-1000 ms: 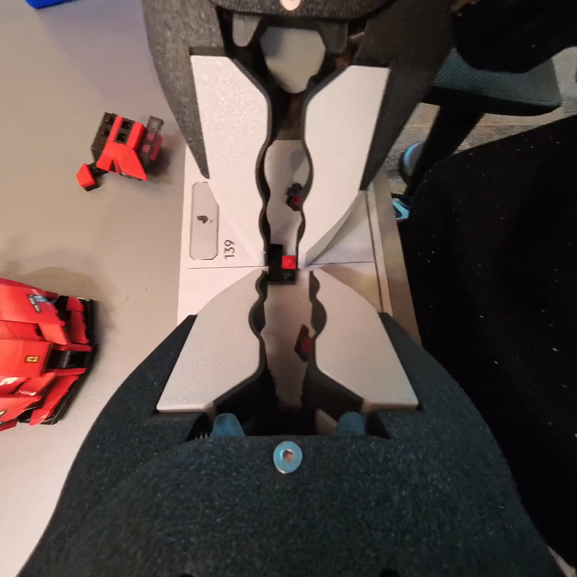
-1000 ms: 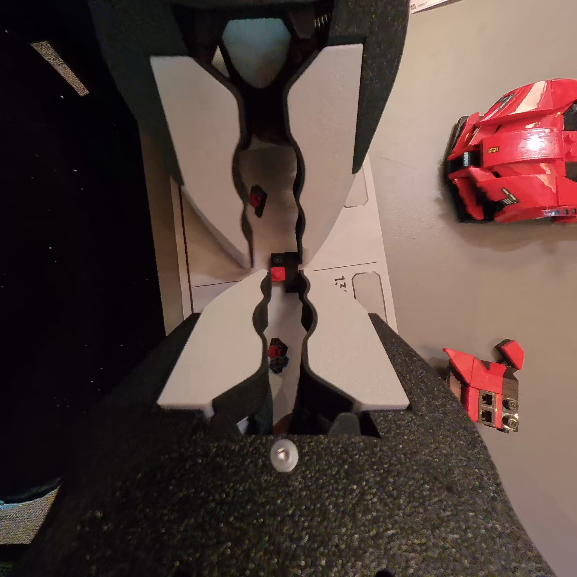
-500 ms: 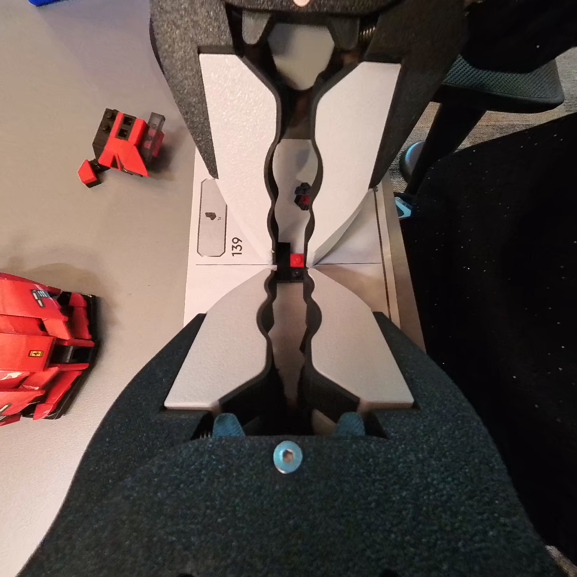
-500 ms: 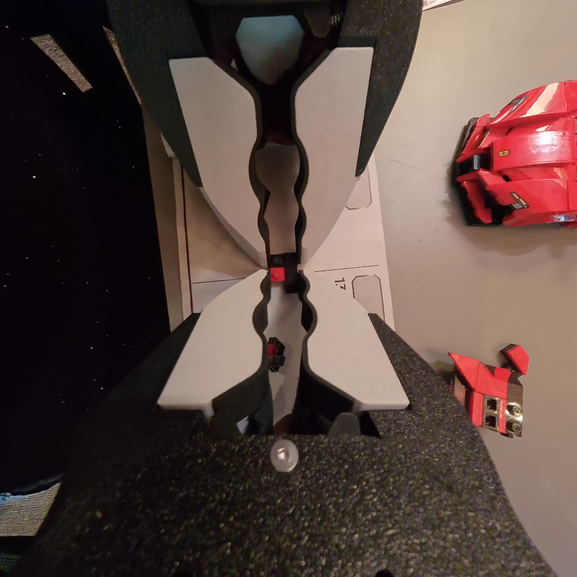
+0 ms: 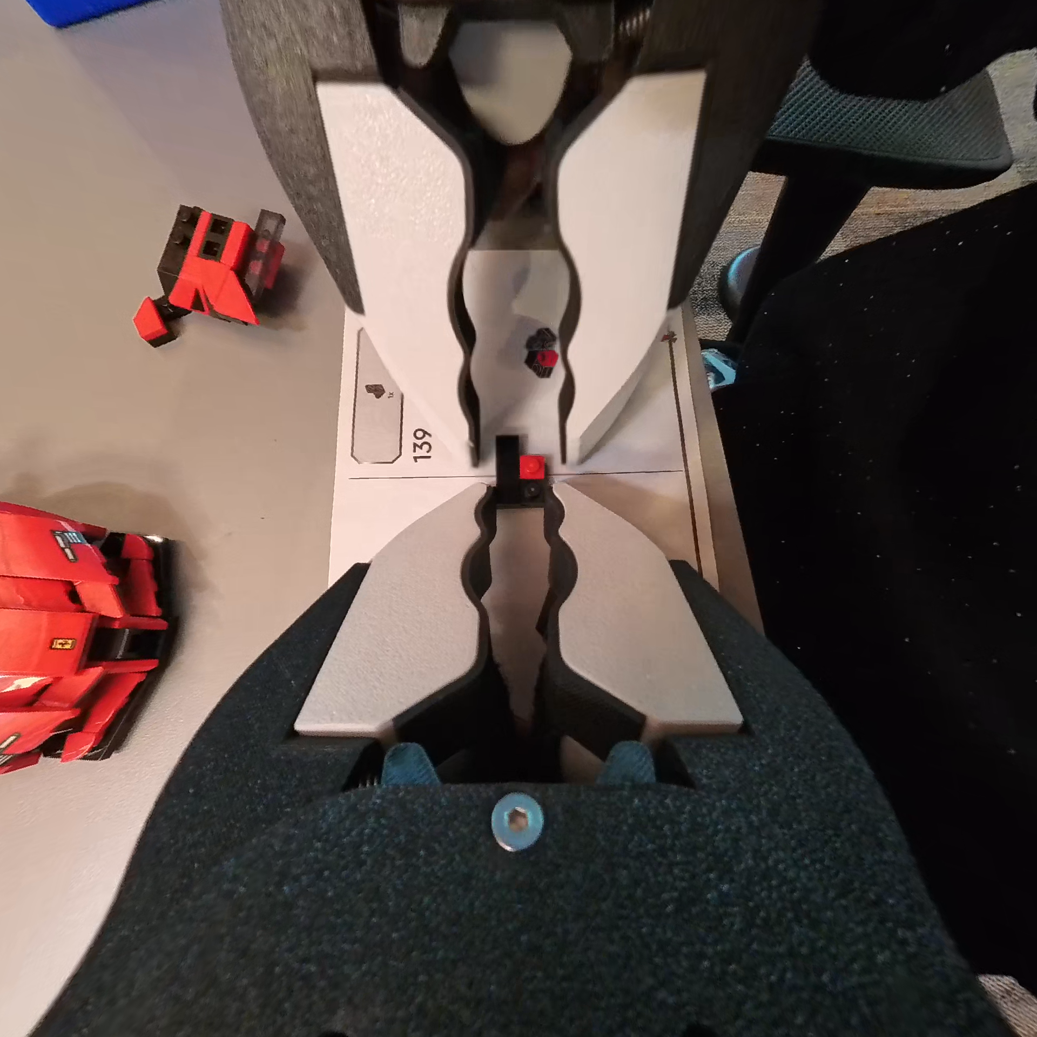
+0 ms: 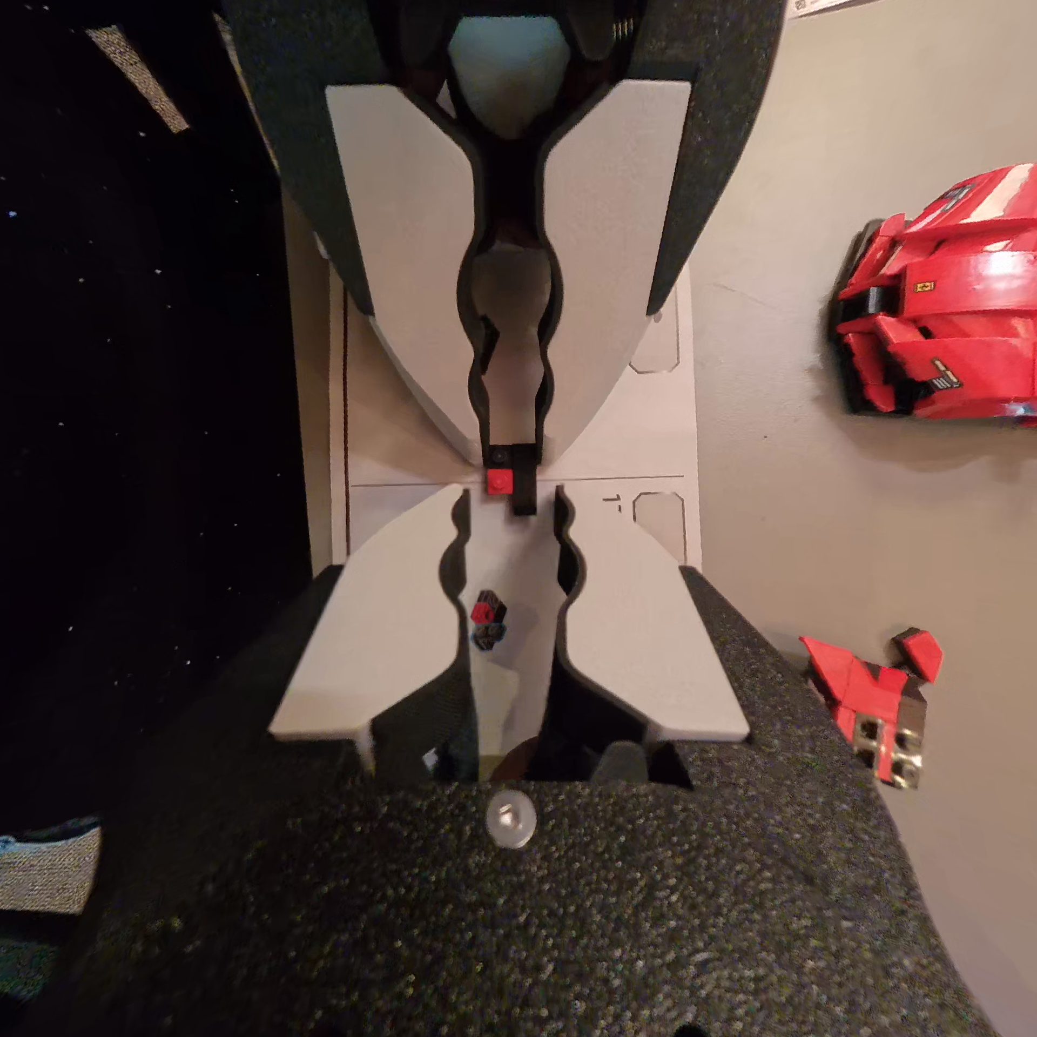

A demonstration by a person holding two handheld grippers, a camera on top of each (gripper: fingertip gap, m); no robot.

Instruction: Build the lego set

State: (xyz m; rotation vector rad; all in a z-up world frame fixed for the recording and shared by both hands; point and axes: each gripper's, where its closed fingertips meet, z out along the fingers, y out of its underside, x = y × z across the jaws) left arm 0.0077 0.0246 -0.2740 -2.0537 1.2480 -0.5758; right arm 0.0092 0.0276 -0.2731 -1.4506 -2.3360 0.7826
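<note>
we are facing our two hand-held grippers tip to tip above the instruction booklet (image 5: 387, 508), left hand-held gripper (image 5: 521, 496) pinching the small black-and-red lego piece (image 5: 522, 471), right hand-held gripper (image 6: 512, 496) standing apart around it, red lego car (image 6: 948, 314) and red sub-assembly (image 5: 213, 269) lying on the worktop (image 5: 168, 421)

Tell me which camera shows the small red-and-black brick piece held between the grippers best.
The left wrist view: the brick piece is sharp, clamped at the left gripper. The right wrist view shows the same piece slightly blurred, beyond the parted fingers of the right gripper.
</note>
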